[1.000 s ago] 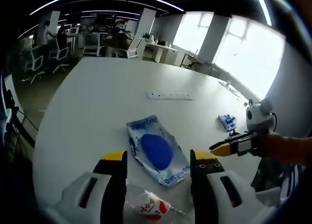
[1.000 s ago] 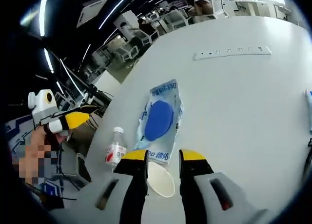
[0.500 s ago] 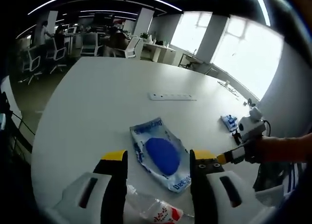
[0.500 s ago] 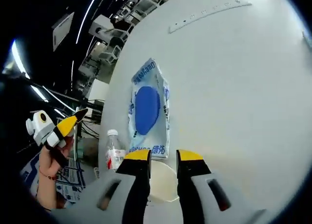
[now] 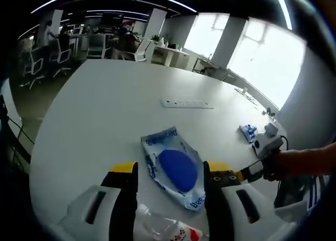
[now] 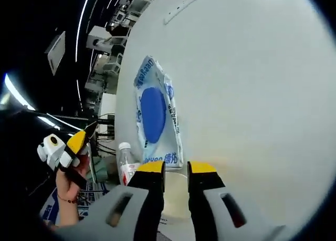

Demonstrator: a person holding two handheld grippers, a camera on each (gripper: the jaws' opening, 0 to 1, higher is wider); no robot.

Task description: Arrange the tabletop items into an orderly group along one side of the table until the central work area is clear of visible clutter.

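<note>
A white packet with a blue oval (image 5: pixel 177 168) (image 6: pixel 155 115) lies flat on the white table (image 5: pixel 115 109), just beyond my left gripper (image 5: pixel 172 169), whose jaws stand wide open. A clear plastic bottle with a red label (image 5: pixel 165 231) (image 6: pixel 126 167) lies between those jaws, near the table's edge. My right gripper (image 6: pixel 176 168) (image 5: pixel 252 170) hovers at the packet's near end with its jaws close together. A white paper cup (image 6: pixel 176 201) shows in the narrow gap. Contact with the cup cannot be made out. A small blue packet (image 5: pixel 247 132) lies far right.
A white power strip (image 5: pixel 187 103) (image 6: pixel 181 3) lies across the table's far middle. A hand holds the left gripper (image 6: pixel 65 149) off the table's edge. Office chairs and desks (image 5: pixel 63 52) stand beyond the far end. The table's wide far surface is bare.
The right gripper's jaws have drawn closer together over the cup, and its view has tipped steeply toward the table. In the left gripper view the right gripper sank lower.
</note>
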